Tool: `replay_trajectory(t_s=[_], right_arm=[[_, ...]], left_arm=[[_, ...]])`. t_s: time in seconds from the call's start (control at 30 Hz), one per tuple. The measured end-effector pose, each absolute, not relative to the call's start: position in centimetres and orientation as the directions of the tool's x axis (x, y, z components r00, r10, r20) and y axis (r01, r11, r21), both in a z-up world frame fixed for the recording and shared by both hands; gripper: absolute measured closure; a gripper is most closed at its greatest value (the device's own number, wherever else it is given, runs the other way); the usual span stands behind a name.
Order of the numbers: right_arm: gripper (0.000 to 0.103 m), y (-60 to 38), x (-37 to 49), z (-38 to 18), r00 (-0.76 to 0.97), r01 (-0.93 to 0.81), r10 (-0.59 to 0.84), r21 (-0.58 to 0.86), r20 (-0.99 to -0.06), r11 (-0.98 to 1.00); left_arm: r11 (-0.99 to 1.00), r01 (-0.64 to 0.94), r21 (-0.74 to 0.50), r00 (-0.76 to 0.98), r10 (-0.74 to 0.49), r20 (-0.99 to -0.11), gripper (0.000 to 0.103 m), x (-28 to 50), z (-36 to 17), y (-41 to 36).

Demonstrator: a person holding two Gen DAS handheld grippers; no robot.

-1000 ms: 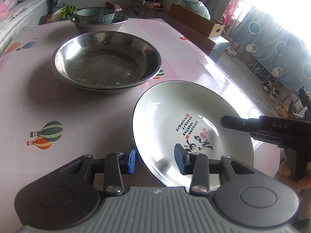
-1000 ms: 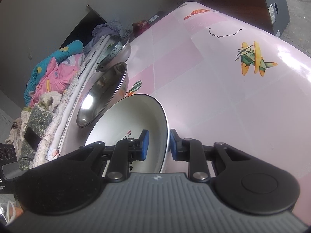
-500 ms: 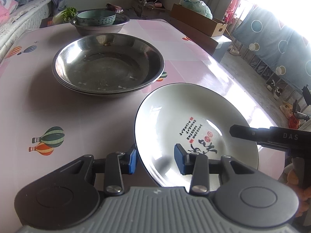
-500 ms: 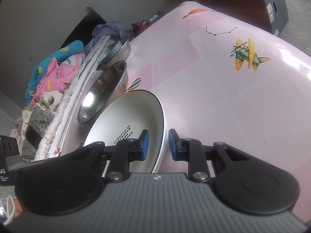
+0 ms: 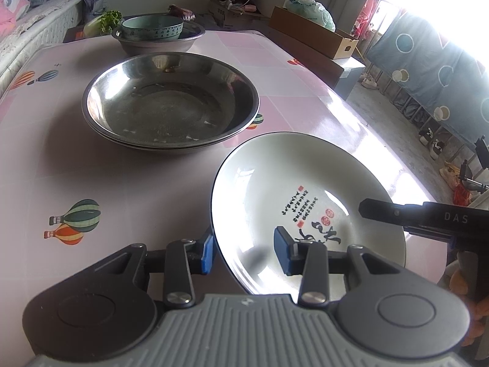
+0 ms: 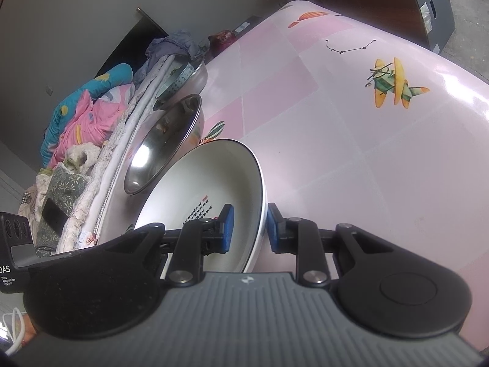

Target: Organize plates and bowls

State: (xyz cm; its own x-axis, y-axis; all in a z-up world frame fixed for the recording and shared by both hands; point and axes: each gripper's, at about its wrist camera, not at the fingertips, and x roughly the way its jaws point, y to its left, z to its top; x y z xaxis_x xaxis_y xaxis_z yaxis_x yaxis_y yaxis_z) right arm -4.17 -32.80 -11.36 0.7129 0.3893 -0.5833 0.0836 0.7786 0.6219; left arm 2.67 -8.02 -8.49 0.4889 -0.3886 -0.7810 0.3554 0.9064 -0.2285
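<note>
Grippers both straddle the plate point(image 5: 293, 183) rim: right gripper point(image 6: 248, 224) pinches it shut, left gripper point(image 5: 243, 252) stands wider, grip unclear, near the steel bowl point(image 5: 169, 104).

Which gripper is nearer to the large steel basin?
Left, probably. The left gripper straddles the rim of the white plate nearest the large steel basin; the right gripper clamps the plate's far side.

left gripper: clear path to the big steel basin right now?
Probably not: the left gripper straddles the rim of the white calligraphy plate, which the right gripper clamps. The large steel basin lies unobstructed beyond.
</note>
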Motion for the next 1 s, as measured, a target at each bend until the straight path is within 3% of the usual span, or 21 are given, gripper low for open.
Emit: replay_trajectory(t_s=[1.0], right_arm=[[0.080, -32.87, -4.25, -11.41, 0.717, 0.089, 0.392, 0.633, -0.577, 0.769]], left_arm=[[0.907, 0.353, -0.231, 0.489, -0.389, -0.781, 0.062, 2.68, -8.50, -8.00]])
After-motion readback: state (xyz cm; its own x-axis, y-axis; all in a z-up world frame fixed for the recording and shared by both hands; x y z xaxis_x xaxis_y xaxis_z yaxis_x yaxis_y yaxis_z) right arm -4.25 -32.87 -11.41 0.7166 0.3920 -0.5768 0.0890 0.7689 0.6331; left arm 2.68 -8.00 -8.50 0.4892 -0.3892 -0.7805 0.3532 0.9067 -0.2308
